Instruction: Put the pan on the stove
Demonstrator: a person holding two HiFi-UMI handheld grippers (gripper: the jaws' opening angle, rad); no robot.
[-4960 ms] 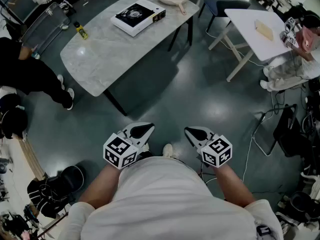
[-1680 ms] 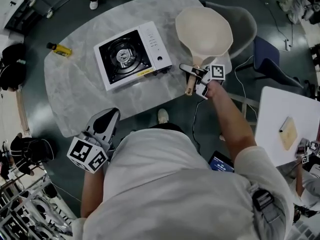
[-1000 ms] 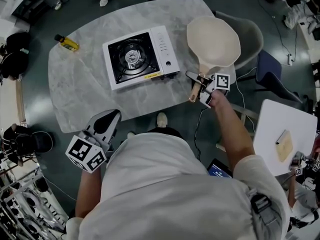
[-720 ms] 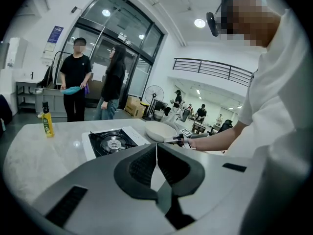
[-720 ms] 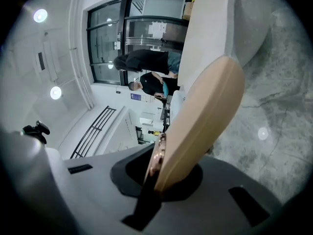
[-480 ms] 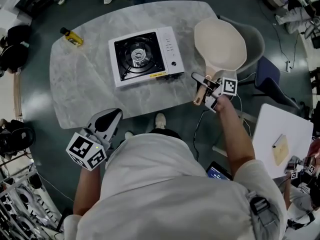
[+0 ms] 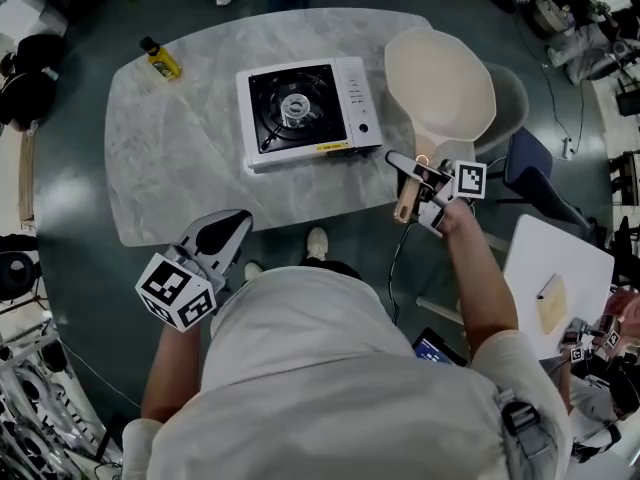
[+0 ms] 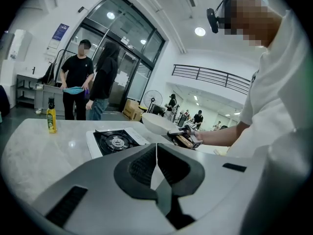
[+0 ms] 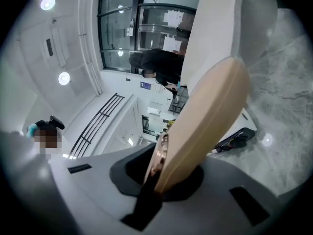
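A cream pan (image 7: 440,83) lies at the marble table's (image 7: 180,158) right end, its wooden handle (image 7: 408,196) pointing toward me. My right gripper (image 7: 420,173) clasps that handle; its jaws are opening slightly while the handle (image 9: 205,121) still fills the gap between them. The white portable stove (image 7: 308,111) with its black burner sits left of the pan, mid-table. My left gripper (image 7: 225,230) hangs shut and empty by my left hip, off the table's near edge. The left gripper view shows the stove (image 8: 115,141) and the pan (image 8: 156,123) ahead.
A yellow bottle (image 7: 160,58) stands at the table's far left corner. A grey chair (image 7: 515,98) is behind the pan and a small white table (image 7: 555,278) stands to my right. Two people (image 8: 78,77) stand beyond the table.
I have walked up to the table and my right gripper has taken the pan handle. Over the last second the pan and both grippers have hardly moved; only the head view has shifted.
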